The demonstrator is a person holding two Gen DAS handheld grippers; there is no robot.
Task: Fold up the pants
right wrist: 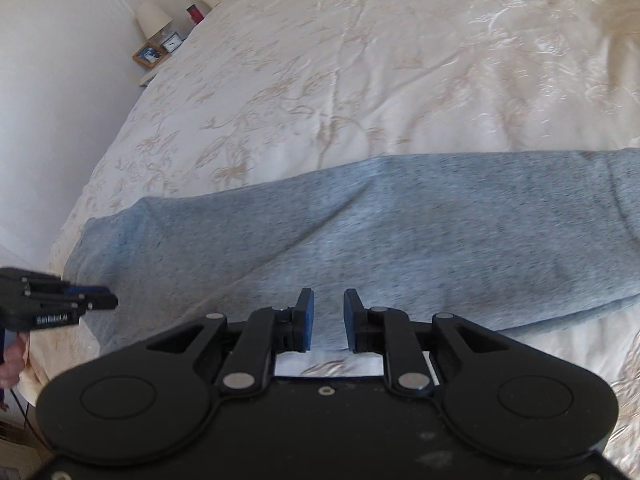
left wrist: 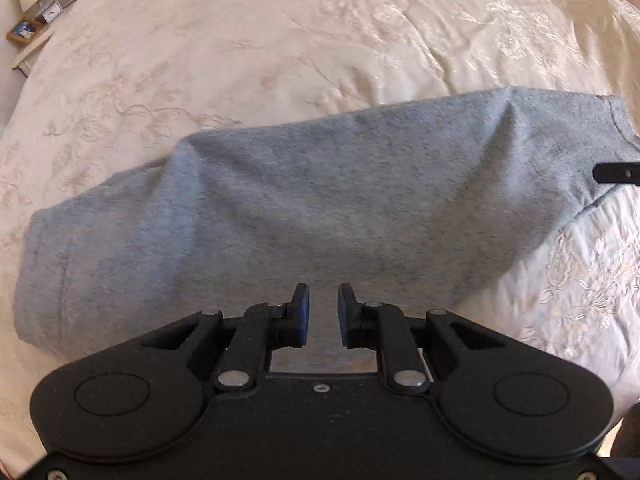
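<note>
Grey pants lie folded lengthwise in a long band across the cream bedspread. My left gripper hovers over their near edge, open, with nothing between its blue pads. The right gripper's tip pokes in at the pants' right end. In the right wrist view the same pants stretch from left to right. My right gripper is open above their near edge, empty. The left gripper shows at the pants' left end, held by a hand.
The embroidered cream bedspread covers the whole bed. A nightstand at the far left carries a lamp, a small clock, a framed picture and a red object. A white wall runs along the bed's left side.
</note>
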